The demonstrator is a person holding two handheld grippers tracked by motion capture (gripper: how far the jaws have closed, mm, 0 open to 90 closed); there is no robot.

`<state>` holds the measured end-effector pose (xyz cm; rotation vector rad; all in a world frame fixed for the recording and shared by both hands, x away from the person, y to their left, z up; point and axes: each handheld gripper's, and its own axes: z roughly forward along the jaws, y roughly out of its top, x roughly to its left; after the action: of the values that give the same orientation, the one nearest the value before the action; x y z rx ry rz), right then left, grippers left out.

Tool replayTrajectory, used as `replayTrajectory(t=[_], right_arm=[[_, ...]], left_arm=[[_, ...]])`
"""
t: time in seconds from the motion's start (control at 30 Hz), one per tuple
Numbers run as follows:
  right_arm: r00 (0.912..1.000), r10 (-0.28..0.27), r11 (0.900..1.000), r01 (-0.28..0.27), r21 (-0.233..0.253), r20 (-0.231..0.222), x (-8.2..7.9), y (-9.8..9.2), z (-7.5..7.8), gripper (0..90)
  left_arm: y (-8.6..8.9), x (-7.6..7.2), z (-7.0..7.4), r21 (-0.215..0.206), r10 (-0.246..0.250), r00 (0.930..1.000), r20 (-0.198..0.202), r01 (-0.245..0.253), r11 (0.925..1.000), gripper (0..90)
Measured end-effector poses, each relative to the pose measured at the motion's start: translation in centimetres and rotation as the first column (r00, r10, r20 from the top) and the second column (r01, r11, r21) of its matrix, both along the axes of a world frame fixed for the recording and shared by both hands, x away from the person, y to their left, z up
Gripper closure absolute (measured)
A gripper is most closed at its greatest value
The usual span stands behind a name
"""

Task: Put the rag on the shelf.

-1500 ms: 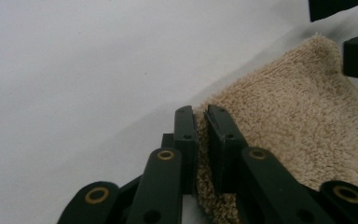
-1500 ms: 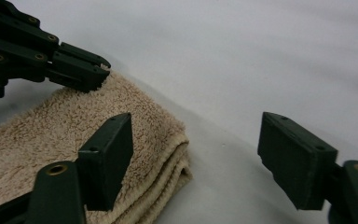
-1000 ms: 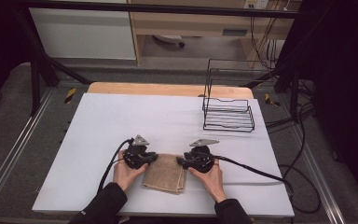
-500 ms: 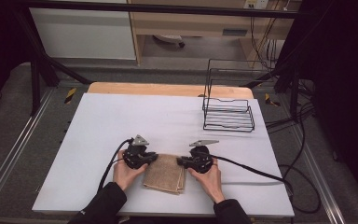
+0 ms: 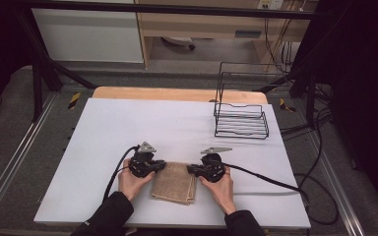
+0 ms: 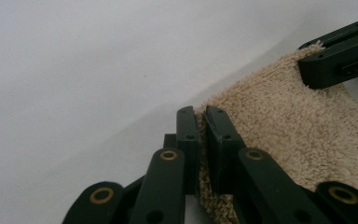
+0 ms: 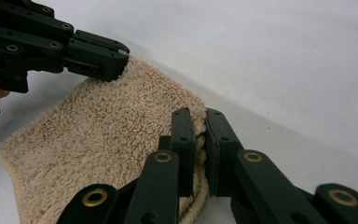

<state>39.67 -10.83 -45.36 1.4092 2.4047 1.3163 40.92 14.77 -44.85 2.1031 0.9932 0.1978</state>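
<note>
Towel (image 5: 174,182): tan, folded, lying flat on the white counter (image 5: 128,123) near my edge, as half a second ago.
My left tongs (image 6: 201,122): clamped on the towel's far left corner; unchanged.
My right tongs (image 7: 198,122): clamped on its far right corner; unchanged.
Wire rack (image 5: 241,113): far right, well apart, unmoved.

White table (image 5: 128,123) surface open across its far and left portions. Sole standing obstacle: black wire rack (image 5: 241,115) at far right. Near edge occupied by folded beige towel (image 5: 174,183) lying flat, with left gripper (image 5: 158,165) and right gripper (image 5: 191,169) at its far corners.
</note>
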Motion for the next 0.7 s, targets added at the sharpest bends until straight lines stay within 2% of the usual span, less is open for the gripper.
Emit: replayTrajectory(t=[0.4, 0.57, 0.7], right_arm=[[0.9990, 0.016, 0.998, -0.019, 0.059, 0.042, -0.5, -0.3, 1.2, 83.6], [0.9978, 0.029, 0.997, -0.033, 0.069, 0.060, -0.7, -0.5, 1.6, 83.6], [0.9967, 0.038, 0.996, -0.043, 0.076, 0.072, -0.8, -0.7, 2.0, 83.6]], left_arm=[[0.8, -1.0, 1.6, -0.038, -0.009, 0.9985, 0.054, 0.011, 0.9992, 84.4], [0.9, -1.6, 2.3, -0.046, -0.011, 0.9967, 0.081, 0.015, 0.9988, 84.4], [1.0, -1.9, 2.7, -0.061, -0.008, 0.9964, 0.084, 0.013, 0.9981, 84.4]])
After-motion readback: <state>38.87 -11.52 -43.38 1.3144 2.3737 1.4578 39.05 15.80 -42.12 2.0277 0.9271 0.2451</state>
